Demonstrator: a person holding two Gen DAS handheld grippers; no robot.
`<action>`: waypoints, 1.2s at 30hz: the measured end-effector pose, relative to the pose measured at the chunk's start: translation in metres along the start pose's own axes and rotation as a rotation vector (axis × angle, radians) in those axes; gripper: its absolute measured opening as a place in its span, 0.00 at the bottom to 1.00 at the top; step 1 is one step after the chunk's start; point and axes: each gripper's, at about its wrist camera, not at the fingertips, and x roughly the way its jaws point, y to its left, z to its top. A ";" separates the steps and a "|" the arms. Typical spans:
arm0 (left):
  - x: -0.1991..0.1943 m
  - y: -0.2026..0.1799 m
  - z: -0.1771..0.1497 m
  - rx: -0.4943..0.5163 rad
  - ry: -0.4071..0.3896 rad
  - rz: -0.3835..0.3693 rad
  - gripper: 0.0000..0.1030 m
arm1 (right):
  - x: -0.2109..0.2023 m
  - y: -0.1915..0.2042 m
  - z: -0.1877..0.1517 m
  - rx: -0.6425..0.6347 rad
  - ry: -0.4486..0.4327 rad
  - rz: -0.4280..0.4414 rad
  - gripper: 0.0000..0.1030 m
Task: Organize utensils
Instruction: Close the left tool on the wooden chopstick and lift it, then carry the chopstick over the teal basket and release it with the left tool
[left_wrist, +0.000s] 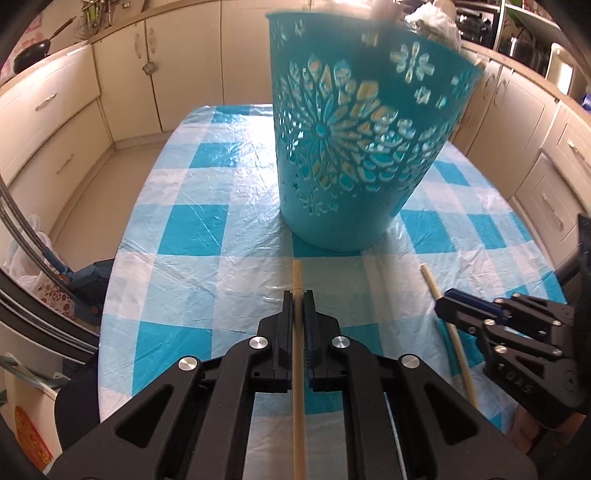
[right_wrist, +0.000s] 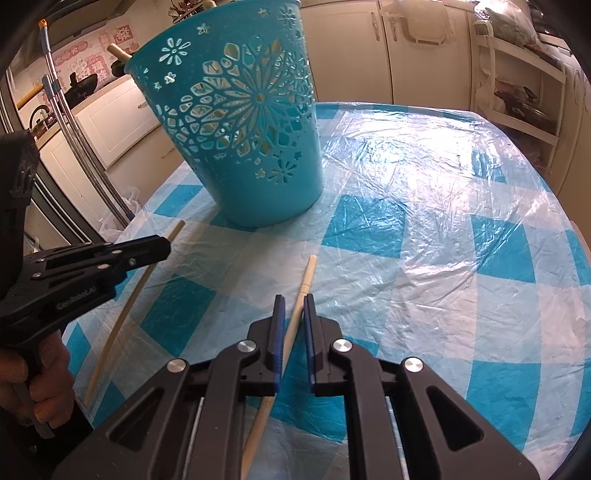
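Table (left_wrist: 192, 236) covered in blue-and-white check cloth under clear plastic; kitchen cabinets (left_wrist: 55, 110) seen all round. Teal cut-out basket (left_wrist: 354, 140) stands upright toward the far middle of the table, tilted only by lens distortion. At its rim in the right view a pale handle end (right_wrist: 119, 51) is seen poking up, so some utensils are judged already inside.

Two wooden chopsticks are in play. The left chopstick (left_wrist: 297, 362) runs straight between the fingers of the left gripper (left_wrist: 297, 299), which is closed on it; its tip points at the basket base, just short of it. The right chopstick (right_wrist: 295, 317) lies between the fingers of the right gripper (right_wrist: 294, 301), but a gap is seen on both sides, so that gripper is judged open around it, not yet clamped.

Step in hand is judged as pickup of both sticks before dropping into the basket. For the right side, the stick should be centred between the pads before closing, since it sits skewed. Each stick should be lifted clear, tipped toward vertical and lowered over the rim, not pushed against the wall, as the light basket could slide on the slick plastic.

Basket interior is not visible. Rear ends of both sticks are cut off under the gripper bodies. Whether the left stick is lifted or touching the cloth cannot be told.
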 end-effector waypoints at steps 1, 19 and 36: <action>-0.004 0.001 0.000 -0.004 -0.009 -0.008 0.05 | 0.000 0.000 0.000 0.001 0.000 0.001 0.10; -0.117 0.027 0.039 -0.134 -0.274 -0.250 0.05 | 0.000 0.003 -0.001 -0.014 -0.002 0.009 0.15; -0.165 0.015 0.138 -0.181 -0.563 -0.261 0.05 | -0.002 -0.005 -0.001 0.005 -0.002 0.048 0.18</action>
